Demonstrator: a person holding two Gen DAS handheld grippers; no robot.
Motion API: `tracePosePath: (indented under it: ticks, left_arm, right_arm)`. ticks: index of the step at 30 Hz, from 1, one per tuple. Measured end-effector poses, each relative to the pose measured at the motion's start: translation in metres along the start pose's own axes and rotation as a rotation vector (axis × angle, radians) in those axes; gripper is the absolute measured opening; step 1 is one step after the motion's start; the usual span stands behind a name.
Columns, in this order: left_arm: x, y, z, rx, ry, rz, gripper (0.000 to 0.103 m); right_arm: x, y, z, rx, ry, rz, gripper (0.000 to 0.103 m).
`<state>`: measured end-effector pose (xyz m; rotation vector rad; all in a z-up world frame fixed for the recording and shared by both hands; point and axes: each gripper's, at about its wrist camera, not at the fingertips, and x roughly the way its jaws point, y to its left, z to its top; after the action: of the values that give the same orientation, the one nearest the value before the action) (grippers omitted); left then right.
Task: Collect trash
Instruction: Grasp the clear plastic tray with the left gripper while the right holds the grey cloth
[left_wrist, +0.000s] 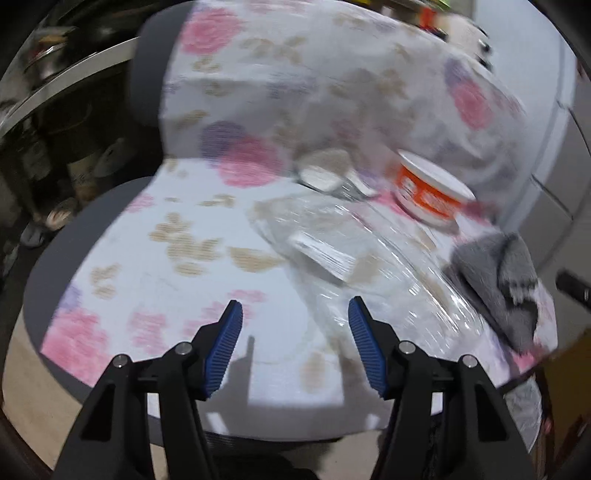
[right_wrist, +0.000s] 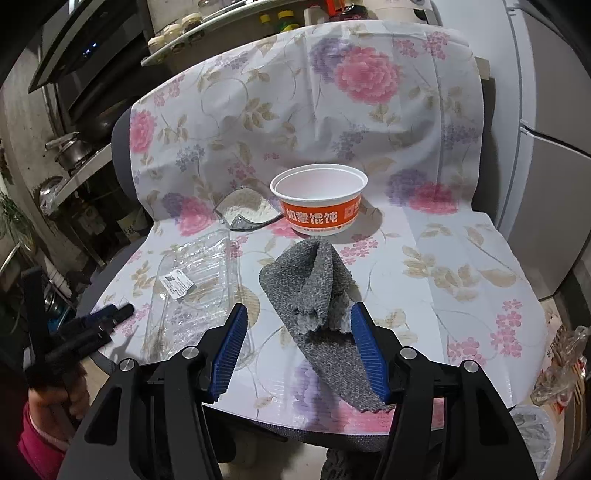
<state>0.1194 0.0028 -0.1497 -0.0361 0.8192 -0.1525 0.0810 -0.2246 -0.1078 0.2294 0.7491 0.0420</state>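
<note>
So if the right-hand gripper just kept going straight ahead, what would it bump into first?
Most likely the grey knitted cloth, lying between the open right gripper fingers; the orange paper bowl stands farther behind it.

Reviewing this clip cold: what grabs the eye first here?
The orange-and-white paper bowl stands upright and empty at the back of the flower-patterned chair cover. Nearer, a crumpled grey knitted cloth lies between the open right claw, with a clear plastic tray left of it.

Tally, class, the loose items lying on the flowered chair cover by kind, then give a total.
Paper bowl: 1
Clear plastic tray: 1
Grey cloth: 1
Torn wrapper: 1
Total: 4
</note>
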Motion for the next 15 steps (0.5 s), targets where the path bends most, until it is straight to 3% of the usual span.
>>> tracePosePath:
  ticks: [2,5,12,15]
  left_arm:
    - [0.01,-0.016,-0.006,0.039,0.027,-0.013,0.058]
    - [0.021,-0.023,-0.013,0.077,0.057,0.049,0.058]
    - [0.013,0.02,0.001,0.014,0.037,0.178,0.059]
    - [0.011,0.034,0.007,-0.022,0.036,0.162,0.059]
  right_arm:
    - [0.003,0.0,-0.001,0.001,0.009,0.001,0.059]
    - [0.003,0.001,-0.003,-0.007,0.014,-0.005,0.059]
    - [0.002,-0.008,-0.002,0.024,0.006,0.001,0.063]
    - [0.005,-0.009,-0.001,0.024,0.009,0.002,0.064]
